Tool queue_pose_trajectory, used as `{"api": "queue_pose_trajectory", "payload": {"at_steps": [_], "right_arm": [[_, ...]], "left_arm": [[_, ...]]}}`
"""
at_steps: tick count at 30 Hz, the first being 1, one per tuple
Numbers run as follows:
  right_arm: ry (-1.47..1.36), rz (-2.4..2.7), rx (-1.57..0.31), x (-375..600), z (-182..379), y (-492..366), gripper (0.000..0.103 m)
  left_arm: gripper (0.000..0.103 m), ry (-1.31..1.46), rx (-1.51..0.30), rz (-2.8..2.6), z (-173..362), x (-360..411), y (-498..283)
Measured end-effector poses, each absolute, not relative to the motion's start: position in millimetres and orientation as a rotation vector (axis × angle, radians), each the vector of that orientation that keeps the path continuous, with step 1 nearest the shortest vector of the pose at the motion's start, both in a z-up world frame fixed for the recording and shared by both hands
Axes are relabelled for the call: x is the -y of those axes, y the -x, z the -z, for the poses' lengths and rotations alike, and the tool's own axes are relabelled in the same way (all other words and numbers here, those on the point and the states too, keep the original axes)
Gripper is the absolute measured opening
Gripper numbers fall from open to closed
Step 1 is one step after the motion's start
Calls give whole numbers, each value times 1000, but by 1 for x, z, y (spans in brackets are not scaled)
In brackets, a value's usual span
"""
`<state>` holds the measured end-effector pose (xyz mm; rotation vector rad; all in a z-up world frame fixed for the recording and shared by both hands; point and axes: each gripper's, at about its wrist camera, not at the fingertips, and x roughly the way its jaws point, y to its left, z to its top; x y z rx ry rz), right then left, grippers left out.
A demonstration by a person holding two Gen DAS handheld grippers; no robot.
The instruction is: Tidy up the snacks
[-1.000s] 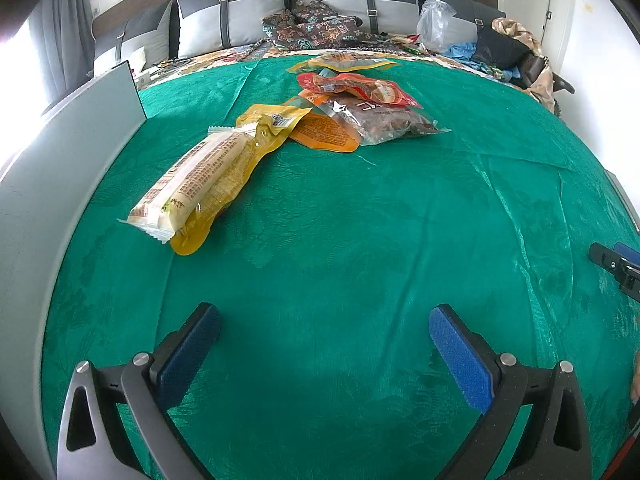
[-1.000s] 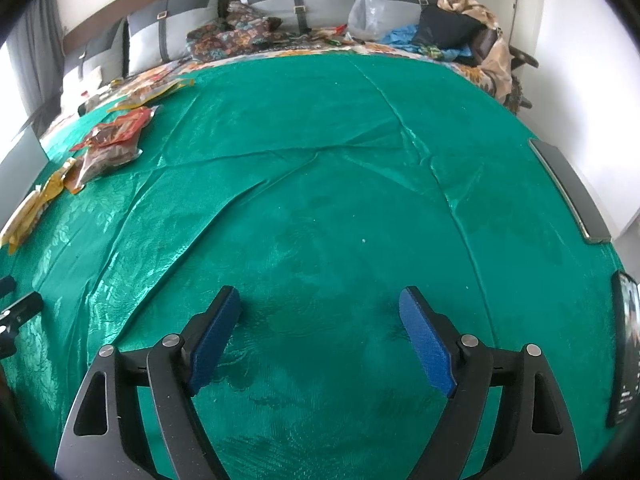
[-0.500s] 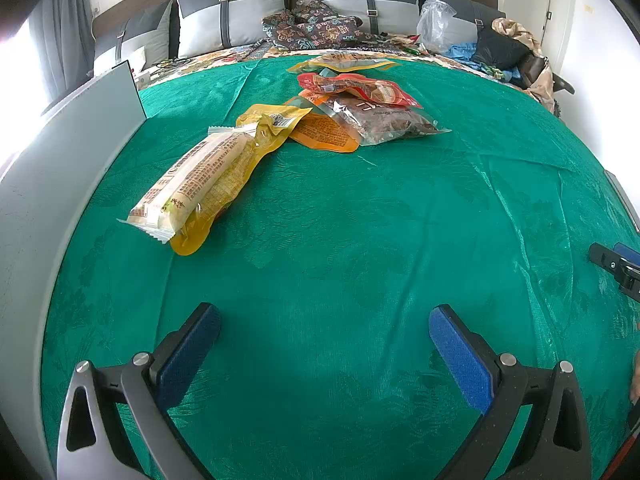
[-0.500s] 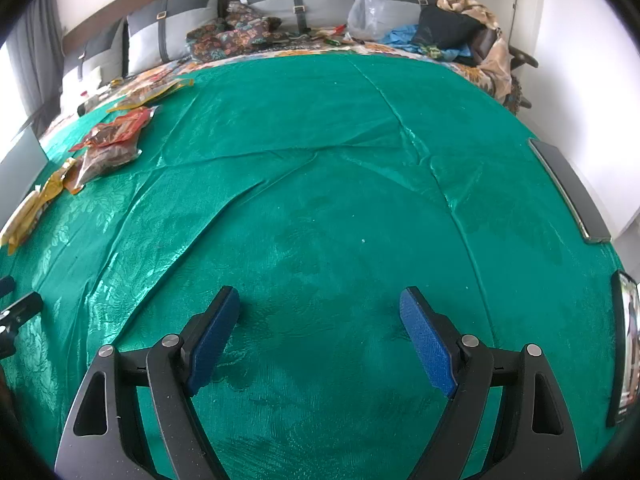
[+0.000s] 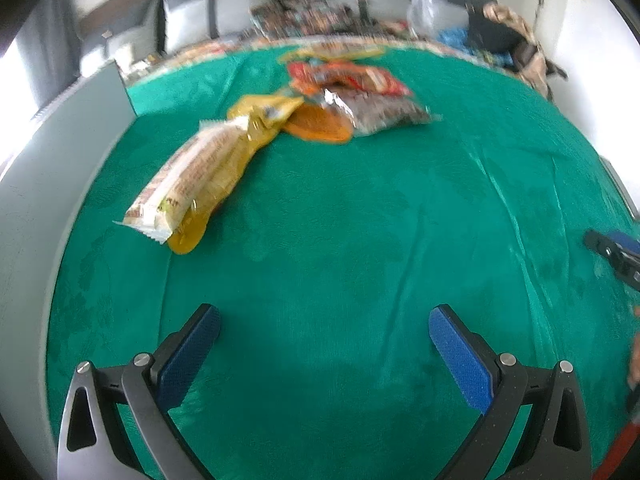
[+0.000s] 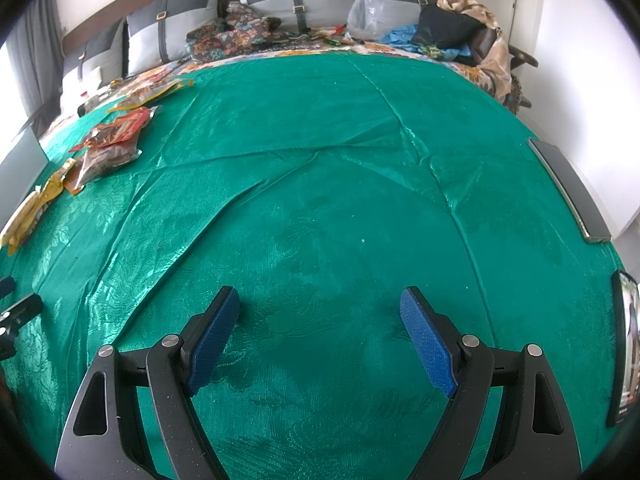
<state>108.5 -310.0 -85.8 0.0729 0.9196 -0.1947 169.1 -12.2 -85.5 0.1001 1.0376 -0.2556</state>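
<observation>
Snacks: a loose row of packets on the green bedspread (image 5: 360, 240), running from a long cream wrapper (image 5: 188, 184) lying on a yellow pouch (image 5: 240, 148), back through an orange pouch (image 5: 320, 126) and a clear bag of brown pieces (image 5: 380, 110) to a red packet (image 5: 348, 78).
Place: the left part of the bed, near a grey panel (image 5: 48, 184); none sorted yet, I judge.
Long axis: the cream wrapper slants from near-left to far-right, its near end pointing toward the left tongs.
Left tongs (image 5: 324, 344): spread wide, holding nothing; the wrapper lies ahead and to the left, well apart. This view is blurred.
Right tongs (image 6: 320, 332): spread wide and empty, over bare bedspread; the same snacks (image 6: 108, 148) sit far off at its left edge.
Nearer hand: the left, clearly.
Next move, likely: the left tongs reach forward-left and close across the wrapper's narrow width.
</observation>
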Motion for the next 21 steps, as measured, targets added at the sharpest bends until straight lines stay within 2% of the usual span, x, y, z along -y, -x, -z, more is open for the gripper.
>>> {"api": "queue_pose_trajectory", "payload": {"at_steps": [5,8,10,12,13,16,18,21], "right_arm": [[-73,195,-920,310,86,-109,85],[-74,192,-920,310,86,-109,86],[-75,193,-921,309,86,-108,86],[-74,193,-921,309,86,-108,86],[-74,194,-921,309,86,-108,86],[-74,194,-921,309,86,-109,86],[-74,194,-921,309,86,-108,86],[-74,195,-921,309,87,-109,86]], "left_arm": [[102,-134,-951,248,40,-12,-187],[102,-170,-967,218,27,-24,-221],[98,-205,-1001,202,29,-27,-244],[76,-274,-1038,179,37,-24,-259],[70,-294,-1055,188,41,-23,-262],[28,-370,-1110,219,59,-11,-267],[23,-346,-1077,219,56,-13,-262],[22,-201,-1038,228,43,-25,-246]]}}
